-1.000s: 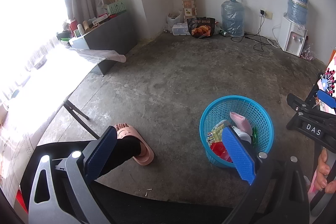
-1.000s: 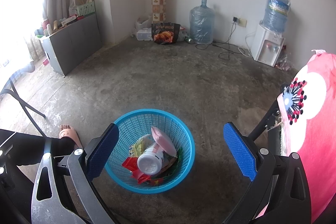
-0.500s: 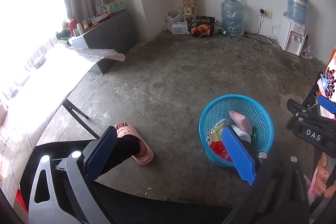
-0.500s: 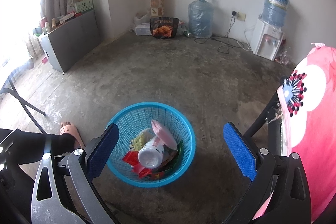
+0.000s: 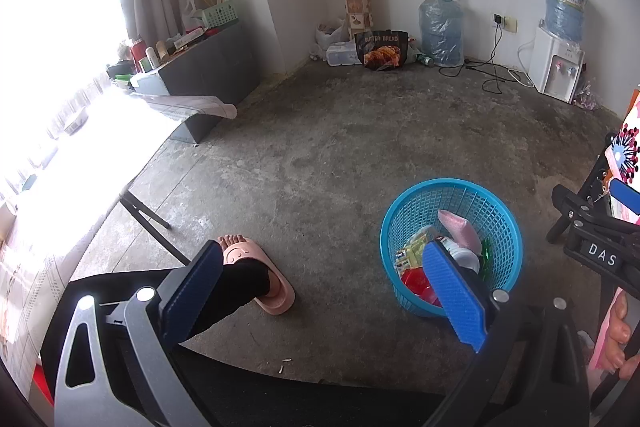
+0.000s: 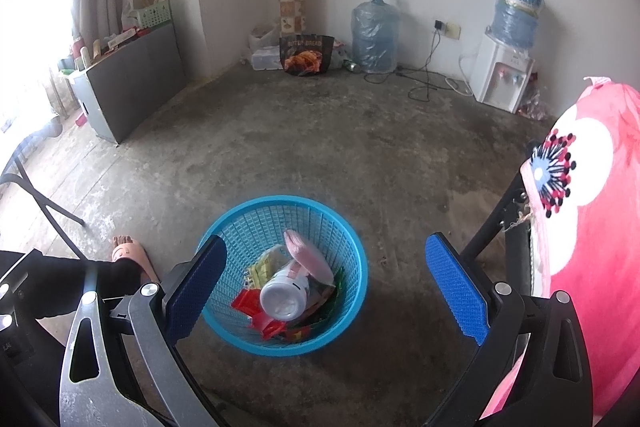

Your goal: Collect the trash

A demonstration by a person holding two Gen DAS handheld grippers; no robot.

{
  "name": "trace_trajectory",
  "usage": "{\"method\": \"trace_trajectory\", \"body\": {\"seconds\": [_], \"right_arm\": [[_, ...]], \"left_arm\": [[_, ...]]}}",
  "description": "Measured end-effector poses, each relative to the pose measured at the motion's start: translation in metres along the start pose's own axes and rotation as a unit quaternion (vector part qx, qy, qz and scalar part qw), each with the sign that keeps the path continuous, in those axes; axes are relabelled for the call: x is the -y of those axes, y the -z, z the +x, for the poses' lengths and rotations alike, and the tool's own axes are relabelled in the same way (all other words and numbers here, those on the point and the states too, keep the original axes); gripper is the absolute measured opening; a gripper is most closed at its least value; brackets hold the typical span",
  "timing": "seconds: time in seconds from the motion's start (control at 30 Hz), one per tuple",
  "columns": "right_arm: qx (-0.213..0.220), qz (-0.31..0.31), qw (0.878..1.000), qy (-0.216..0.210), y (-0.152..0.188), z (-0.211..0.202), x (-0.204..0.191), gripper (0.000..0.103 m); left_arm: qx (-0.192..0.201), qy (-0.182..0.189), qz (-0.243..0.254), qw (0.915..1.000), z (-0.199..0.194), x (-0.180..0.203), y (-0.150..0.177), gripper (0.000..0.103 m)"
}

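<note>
Trash sits in a blue basket [image 5: 452, 247] on the concrete floor [image 5: 340, 147]. Seen from the left wrist, the basket stands ahead and to the right, with a pink pouch [image 5: 458, 229], a white bottle and coloured wrappers inside. The left hand-held gripper [image 5: 320, 295] hangs above the floor with its blue pads wide apart and nothing between them. A foot in a pink slipper [image 5: 260, 275] rests just left of centre, and a small pale scrap [image 5: 285, 365] lies on the floor near the lower edge. The desk [image 5: 80, 163] runs along the left side, its legs reaching toward the slipper.

From the right wrist, the basket [image 6: 280, 227] lies almost straight below and between the fingers of the right hand-held gripper [image 6: 324, 291], which is also spread open and holds nothing. The white bottle [image 6: 282, 301] rests on top of the wrappers [image 6: 256, 303].

Judging by this, a drop into the basket looks finished, and the next move would call for finding more litter, perhaps the scrap on the floor. Open floor stretches ahead to the far wall; a pink cloth [image 6: 592, 227] over a dark frame crowds the right side, and the desk legs and the foot limit room on the left.
</note>
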State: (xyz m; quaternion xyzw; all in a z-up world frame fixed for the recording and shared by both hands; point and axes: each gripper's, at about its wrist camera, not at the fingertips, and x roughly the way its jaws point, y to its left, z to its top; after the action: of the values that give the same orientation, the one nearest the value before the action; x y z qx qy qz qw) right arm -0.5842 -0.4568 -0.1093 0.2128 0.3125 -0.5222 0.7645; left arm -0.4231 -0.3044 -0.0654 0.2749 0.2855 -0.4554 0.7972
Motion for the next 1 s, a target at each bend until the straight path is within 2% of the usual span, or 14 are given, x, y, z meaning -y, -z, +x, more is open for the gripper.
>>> {"method": "trace_trajectory", "body": {"seconds": [0.2, 0.53, 1.0], "right_arm": [[0.007, 0.001, 1.000, -0.003, -0.0003, -0.0026, 0.0024, 0.096], [-0.005, 0.002, 1.000, 0.001, -0.0005, 0.0013, 0.0015, 0.096], [0.003, -0.001, 1.000, 0.001, -0.0021, 0.0008, 0.0008, 0.096]], "left_arm": [[-0.002, 0.000, 0.000, 1.0000, 0.0013, 0.0002, 0.0007, 0.098], [-0.002, -0.006, -0.006, 1.0000, 0.0003, 0.0013, 0.0027, 0.098], [-0.003, 0.004, -0.007, 1.0000, 0.0031, -0.0015, 0.0018, 0.098]]}}
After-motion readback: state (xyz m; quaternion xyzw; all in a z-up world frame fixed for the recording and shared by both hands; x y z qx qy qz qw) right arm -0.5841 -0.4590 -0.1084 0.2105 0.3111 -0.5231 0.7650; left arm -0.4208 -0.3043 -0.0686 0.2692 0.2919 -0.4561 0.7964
